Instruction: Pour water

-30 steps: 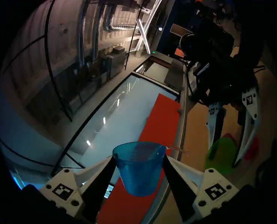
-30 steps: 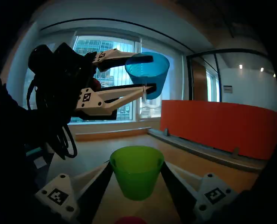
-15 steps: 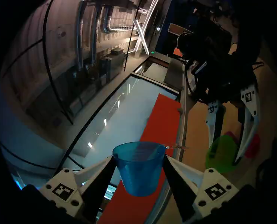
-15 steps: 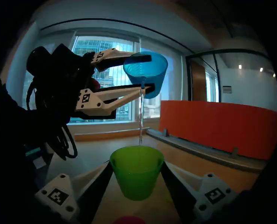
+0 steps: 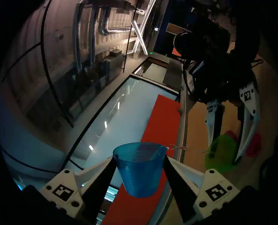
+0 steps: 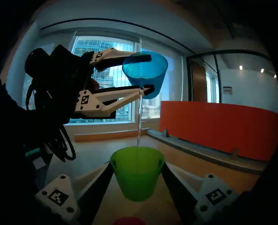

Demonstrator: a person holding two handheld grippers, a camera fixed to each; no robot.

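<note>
Windows [image 6: 114, 78] behind, tilted blue cup [image 6: 146, 73] pours into upright green cup [image 6: 137, 176].

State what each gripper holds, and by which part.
Left gripper clamps the blue translucent plastic cup by its side walls; right gripper the green plastic cup likewise.

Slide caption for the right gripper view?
Left hand-held gripper tips blue cup, streaming water into green cup held by right hand-held gripper.
</note>
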